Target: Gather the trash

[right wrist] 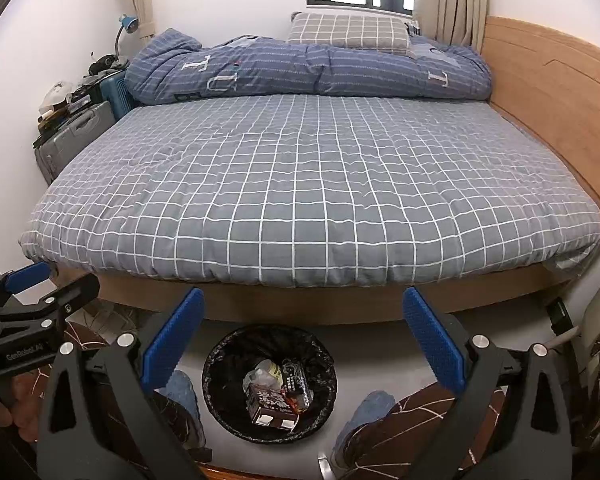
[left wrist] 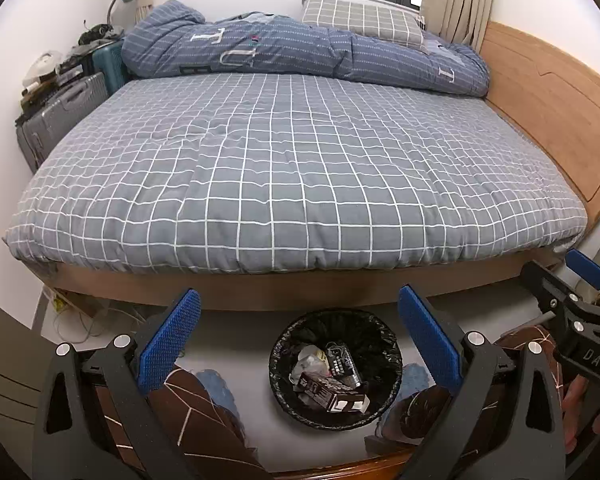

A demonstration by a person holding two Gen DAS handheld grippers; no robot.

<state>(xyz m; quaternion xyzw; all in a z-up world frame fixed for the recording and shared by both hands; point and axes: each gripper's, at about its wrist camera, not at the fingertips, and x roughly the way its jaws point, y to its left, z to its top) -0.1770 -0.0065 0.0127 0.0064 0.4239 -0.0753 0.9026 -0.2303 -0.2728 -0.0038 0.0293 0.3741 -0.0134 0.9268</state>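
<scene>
A round trash bin with a black liner [left wrist: 336, 322] stands on the floor in front of the bed, below and between my grippers; it also shows in the right wrist view [right wrist: 236, 344]. Inside lie a dark carton [left wrist: 334, 394], a black wrapper [left wrist: 342, 364] and crumpled white plastic [left wrist: 310, 362]; the carton [right wrist: 274, 410] and plastic [right wrist: 264, 374] also show in the right wrist view. My left gripper [left wrist: 300, 340] is open and empty above the bin. My right gripper [right wrist: 304, 340] is open and empty too, beside the left one.
A bed with a grey checked cover [left wrist: 300, 168] fills the view, with a rolled blue duvet [left wrist: 300, 52] and pillow [left wrist: 360, 20] at the back. Suitcases [left wrist: 60, 116] stand at the left. A wooden headboard [left wrist: 552, 112] runs along the right. The person's legs and slippers [left wrist: 216, 388] flank the bin.
</scene>
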